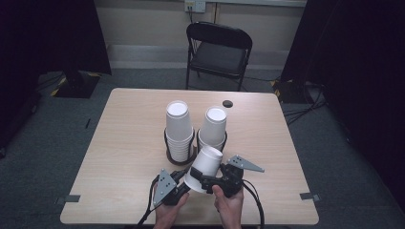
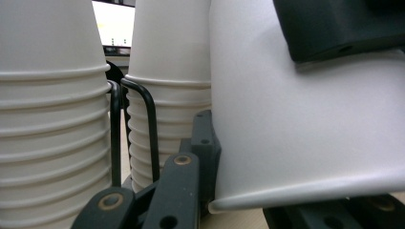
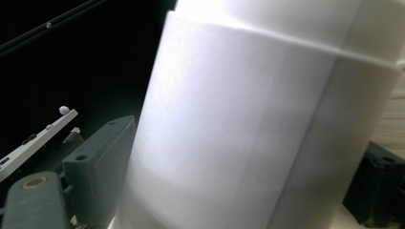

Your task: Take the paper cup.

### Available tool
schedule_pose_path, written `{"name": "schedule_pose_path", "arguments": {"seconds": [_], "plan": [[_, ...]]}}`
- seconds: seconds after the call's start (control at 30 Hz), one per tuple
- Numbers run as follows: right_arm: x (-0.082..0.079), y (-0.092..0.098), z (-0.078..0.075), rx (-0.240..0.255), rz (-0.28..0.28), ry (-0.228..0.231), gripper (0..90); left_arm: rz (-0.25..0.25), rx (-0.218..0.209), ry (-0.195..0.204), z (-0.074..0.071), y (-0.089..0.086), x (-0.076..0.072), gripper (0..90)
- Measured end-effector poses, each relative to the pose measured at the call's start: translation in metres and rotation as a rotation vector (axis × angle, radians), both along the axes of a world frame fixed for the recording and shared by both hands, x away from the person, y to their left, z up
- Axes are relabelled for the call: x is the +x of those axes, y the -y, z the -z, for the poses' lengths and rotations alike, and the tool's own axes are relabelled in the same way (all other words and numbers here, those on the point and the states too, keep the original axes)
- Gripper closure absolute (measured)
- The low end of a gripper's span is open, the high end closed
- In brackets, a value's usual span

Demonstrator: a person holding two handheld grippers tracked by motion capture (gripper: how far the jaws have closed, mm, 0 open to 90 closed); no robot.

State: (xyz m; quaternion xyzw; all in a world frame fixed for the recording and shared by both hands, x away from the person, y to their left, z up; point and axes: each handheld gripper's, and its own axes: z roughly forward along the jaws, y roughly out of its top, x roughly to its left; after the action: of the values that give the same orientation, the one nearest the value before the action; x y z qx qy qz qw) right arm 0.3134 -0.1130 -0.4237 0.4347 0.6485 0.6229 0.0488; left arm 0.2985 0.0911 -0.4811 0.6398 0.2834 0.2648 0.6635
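Note:
A white paper cup [image 1: 205, 164] hangs upside down and tilted over the table's front middle, between both grippers. My left gripper [image 1: 187, 184] is shut on its rim; in the left gripper view one of its fingers [image 2: 206, 143] lies against the cup [image 2: 305, 129] by the rim. My right gripper [image 1: 207, 180] stands open around the cup's body, its wide-set fingers [image 3: 98, 162] flanking the wall [image 3: 239, 133]. Behind the cup, two stacks of white cups [image 1: 178, 129] [image 1: 213, 125] stand upside down in black wire holders [image 2: 152, 129].
The wooden table [image 1: 119, 143] carries a small black round thing [image 1: 227, 103] near its far edge. A black folding chair [image 1: 217, 50] stands behind the table. Dark curtains hang at both sides. The person's hands [image 1: 229, 205] reach in over the front edge.

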Motion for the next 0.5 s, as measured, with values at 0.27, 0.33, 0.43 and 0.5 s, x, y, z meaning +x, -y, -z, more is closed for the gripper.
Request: {"name": "schedule_pose_path", "arguments": {"seconds": [0.27,0.33,0.43,0.5], "plan": [[0.0012,0.0027,0.0024,0.012,-0.007,0.009,8.1,0.032,-0.012,-0.036,0.0003,-0.0041,-0.0015,82.4],[0.0024,0.004,0.0025,0.023,-0.019,0.002,8.0,0.031,-0.022,-0.039,0.0001,-0.0043,-0.0025,82.8],[0.0026,0.0041,0.0009,0.031,-0.017,0.011,8.0,0.037,-0.036,-0.035,0.0004,-0.0052,-0.0027,83.2],[0.0028,0.0039,-0.0003,0.028,-0.015,0.018,8.0,0.035,-0.036,-0.033,0.0004,-0.0053,-0.0029,83.4]]}}
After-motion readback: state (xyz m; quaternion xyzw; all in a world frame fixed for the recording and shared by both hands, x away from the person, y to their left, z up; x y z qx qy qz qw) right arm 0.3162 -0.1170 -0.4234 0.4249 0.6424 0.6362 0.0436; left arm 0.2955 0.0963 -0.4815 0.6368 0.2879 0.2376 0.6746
